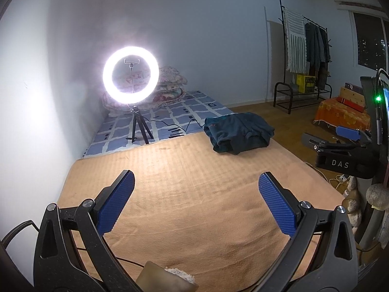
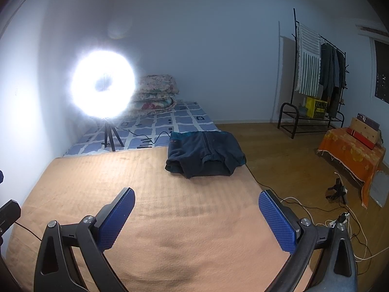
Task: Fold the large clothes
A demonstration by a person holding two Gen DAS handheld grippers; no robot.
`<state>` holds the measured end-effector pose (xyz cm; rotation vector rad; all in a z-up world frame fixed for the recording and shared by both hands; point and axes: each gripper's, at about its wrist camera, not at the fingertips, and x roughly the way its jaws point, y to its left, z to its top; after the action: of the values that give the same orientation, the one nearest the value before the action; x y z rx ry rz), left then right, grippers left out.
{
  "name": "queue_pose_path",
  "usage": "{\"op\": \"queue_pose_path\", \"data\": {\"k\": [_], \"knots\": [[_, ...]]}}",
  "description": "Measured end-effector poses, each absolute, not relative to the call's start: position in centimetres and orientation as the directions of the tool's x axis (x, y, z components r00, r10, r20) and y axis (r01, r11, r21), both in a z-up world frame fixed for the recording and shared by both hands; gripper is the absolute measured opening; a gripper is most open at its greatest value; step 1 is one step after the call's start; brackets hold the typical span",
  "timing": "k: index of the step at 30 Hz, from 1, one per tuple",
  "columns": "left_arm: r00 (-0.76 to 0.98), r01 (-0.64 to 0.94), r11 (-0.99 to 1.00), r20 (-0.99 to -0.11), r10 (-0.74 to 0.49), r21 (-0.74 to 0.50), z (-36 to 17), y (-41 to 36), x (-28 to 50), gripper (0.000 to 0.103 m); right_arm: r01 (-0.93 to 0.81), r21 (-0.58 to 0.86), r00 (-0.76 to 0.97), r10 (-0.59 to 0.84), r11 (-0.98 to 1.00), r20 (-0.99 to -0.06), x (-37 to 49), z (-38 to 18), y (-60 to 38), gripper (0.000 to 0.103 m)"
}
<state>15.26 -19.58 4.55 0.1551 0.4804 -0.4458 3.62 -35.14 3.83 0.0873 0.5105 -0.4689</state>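
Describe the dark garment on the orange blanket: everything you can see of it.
The dark garment is a thick, fleece-looking navy top with teal trim along its far edge and a zip line down the middle. It lies folded into a rough rectangle, its layered, rolled edges facing the cameras. It rests on the far right corner of the orange blanket, by the patterned blue sheet. Neither pair of tongs touches it; both are open and well short of it.

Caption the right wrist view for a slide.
Open right claw above peach blanket; folded dark jacket beyond.
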Motion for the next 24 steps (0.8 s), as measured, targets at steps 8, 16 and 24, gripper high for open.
{"op": "queue_pose_path", "data": {"k": [8, 16, 24], "knots": [[0.797, 0.448, 0.893, -0.473, -0.376, 0.046, 4.96, -19.41, 15.42, 0.103, 0.453, -0.045, 0.769, -0.416, 0.891, -0.486, 3.58, 3.88, -34.81, 0.103], [0.803, 0.434, 0.900, -0.472, -0.364, 0.044, 5.02, -19.28, 15.42, 0.103, 0.453, -0.051, 0.767, -0.418, 0.890, -0.487, 3.53, 3.87, -34.71, 0.103], [0.805, 0.428, 0.903, -0.473, -0.359, 0.044, 4.79, -19.39, 14.92, 0.103, 0.456, -0.050, 0.764, -0.420, 0.889, -0.490, 3.47, 3.84, -34.82, 0.103]]}}
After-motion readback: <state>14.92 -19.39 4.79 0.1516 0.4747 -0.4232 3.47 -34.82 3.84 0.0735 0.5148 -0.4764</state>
